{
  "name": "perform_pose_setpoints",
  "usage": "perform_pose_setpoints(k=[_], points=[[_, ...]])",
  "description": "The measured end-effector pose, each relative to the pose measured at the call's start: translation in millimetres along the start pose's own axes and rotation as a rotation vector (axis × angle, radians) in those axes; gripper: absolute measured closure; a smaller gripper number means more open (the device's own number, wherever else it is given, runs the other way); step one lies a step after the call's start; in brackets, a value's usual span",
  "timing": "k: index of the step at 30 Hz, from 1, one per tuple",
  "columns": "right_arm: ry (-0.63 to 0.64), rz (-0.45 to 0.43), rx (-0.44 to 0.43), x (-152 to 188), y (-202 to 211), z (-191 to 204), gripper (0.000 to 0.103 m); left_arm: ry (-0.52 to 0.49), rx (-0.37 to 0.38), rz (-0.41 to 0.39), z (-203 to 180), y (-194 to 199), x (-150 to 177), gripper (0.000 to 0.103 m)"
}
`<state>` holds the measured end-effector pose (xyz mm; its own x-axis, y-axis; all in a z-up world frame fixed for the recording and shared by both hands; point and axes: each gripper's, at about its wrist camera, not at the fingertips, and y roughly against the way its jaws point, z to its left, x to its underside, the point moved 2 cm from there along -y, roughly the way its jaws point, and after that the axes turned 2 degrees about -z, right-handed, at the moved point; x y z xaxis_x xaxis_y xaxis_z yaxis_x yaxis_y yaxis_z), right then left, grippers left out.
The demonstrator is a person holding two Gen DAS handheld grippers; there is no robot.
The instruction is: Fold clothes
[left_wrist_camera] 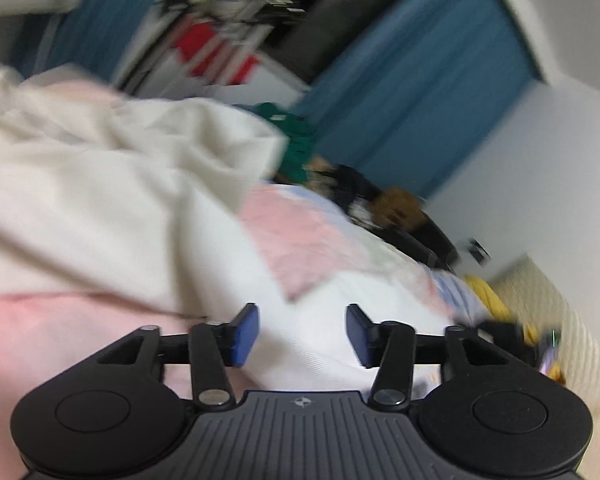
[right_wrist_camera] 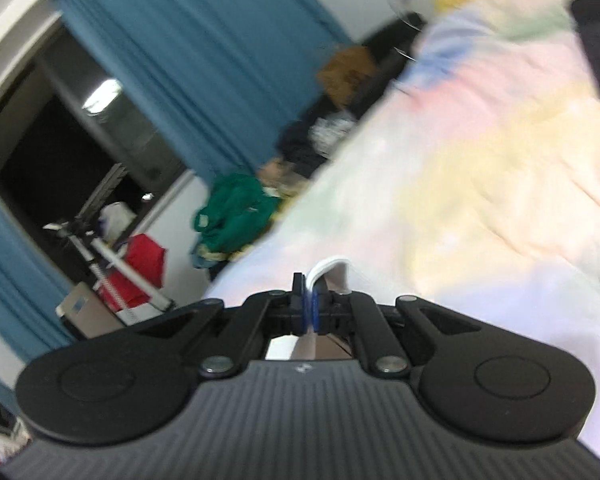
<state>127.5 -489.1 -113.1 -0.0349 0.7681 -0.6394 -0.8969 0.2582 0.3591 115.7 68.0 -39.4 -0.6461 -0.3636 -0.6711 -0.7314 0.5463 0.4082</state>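
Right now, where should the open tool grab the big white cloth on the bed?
Probably at the white cloth's loose folded edge, which runs down toward the left tool. Come from the near side, pads either side of that edge. It lies raised over the pink cloth, so a pad could slip underneath. The flat middle gives nothing to pinch.

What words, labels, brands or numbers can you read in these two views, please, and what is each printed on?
No text can be read in either view.
A small round emblem sits on the left gripper's ribbed body, without letters.
A like emblem sits on the right gripper's body, too blurred to read.
The brown box bears a blue mark, too blurred to read.
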Motion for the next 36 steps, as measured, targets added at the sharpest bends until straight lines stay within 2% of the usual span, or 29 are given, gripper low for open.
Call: perform_pose_setpoints(k=[2, 5, 10, 15, 21, 22, 24, 28, 30, 32, 36], points=[[-0.055, 0.047, 0.039, 4.8, -4.1, -18.2, 0.097, 0.120, -0.074, 0.008, 23.4, 2.4, -6.8, 0.040], [-0.166, 0.110, 0.053, 9.0, -10.7, -36.7, 0.097, 0.323, -0.133, 0.021, 62.8, 2.5, -11.4, 0.032], [-0.228, 0.154, 0.075, 19.5, -17.3, -43.6, 0.097, 0.605, -0.134, 0.019, 114.9, -6.5, -12.8, 0.026], [-0.209, 0.163, 0.095, 22.1, -17.1, -41.8, 0.097, 0.730, -0.197, -0.039, 146.1, -14.2, -12.2, 0.025], [-0.214, 0.170, 0.112, 22.8, -17.3, -45.3, 0.096, 0.814, -0.217, -0.106, 175.9, -35.4, -26.3, 0.025], [-0.212, 0.173, 0.115, 23.4, -17.3, -46.1, 0.096, 0.812, -0.220, -0.121, 179.2, -36.0, -28.2, 0.028], [-0.212, 0.172, 0.119, 24.0, -16.8, -46.5, 0.096, 0.739, -0.280, -0.164, 182.7, -37.6, -32.1, 0.033], [-0.229, 0.171, 0.094, 26.3, -18.2, -44.8, 0.096, 0.807, -0.268, -0.196, 193.3, -40.2, -29.5, 0.042], [-0.226, 0.181, 0.083, 28.4, -20.4, -42.5, 0.096, 0.804, -0.287, -0.185, 194.9, -39.9, -32.9, 0.050], [-0.203, 0.194, 0.075, 31.2, -23.0, -39.0, 0.096, 0.793, -0.314, -0.175, 194.3, -40.1, -35.1, 0.071], [-0.177, 0.207, 0.061, 33.2, -24.1, -35.0, 0.096, 0.751, -0.348, -0.167, 187.4, -38.6, -39.5, 0.085]])
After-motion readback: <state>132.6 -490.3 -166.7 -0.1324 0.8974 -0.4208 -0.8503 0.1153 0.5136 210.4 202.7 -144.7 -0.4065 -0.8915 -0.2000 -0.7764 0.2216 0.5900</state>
